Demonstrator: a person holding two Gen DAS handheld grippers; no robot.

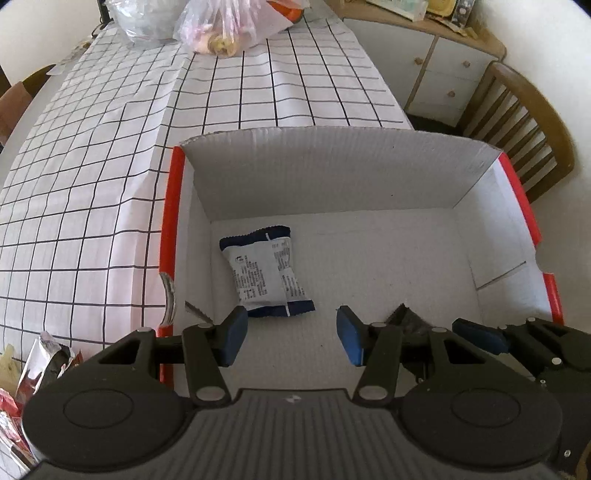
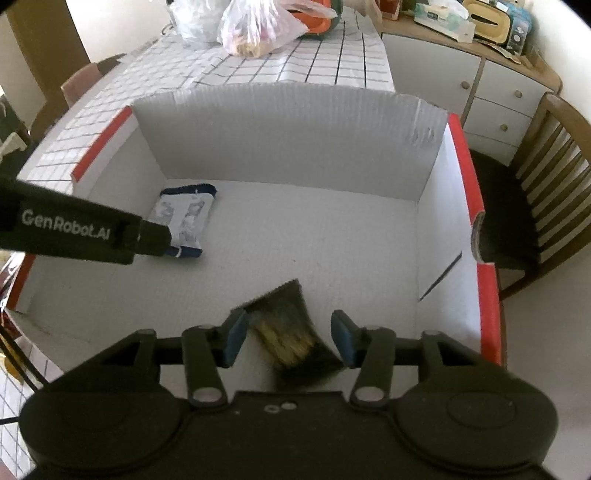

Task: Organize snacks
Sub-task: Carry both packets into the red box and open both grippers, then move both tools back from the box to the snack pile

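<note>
A white cardboard box (image 1: pixel 332 173) with red edges stands on the checked tablecloth. On its floor at the left lies a blue-and-white snack packet (image 1: pixel 266 273), flat, just beyond my left gripper (image 1: pixel 291 339). That gripper is open with nothing between its fingers. In the right wrist view the same box (image 2: pixel 288 140) holds this packet (image 2: pixel 184 218) at its far left. A dark snack packet (image 2: pixel 288 332), blurred, sits between the fingers of my right gripper (image 2: pixel 290 339) low over the box floor. The pads stand apart from it. Its corner (image 1: pixel 406 319) shows in the left wrist view.
Plastic bags (image 1: pixel 221 26) with food sit at the table's far end. Loose snack wrappers (image 1: pixel 22 380) lie on the cloth left of the box. A wooden chair (image 2: pixel 554 177) stands right of the table, with a white cabinet (image 2: pixel 491 96) behind it.
</note>
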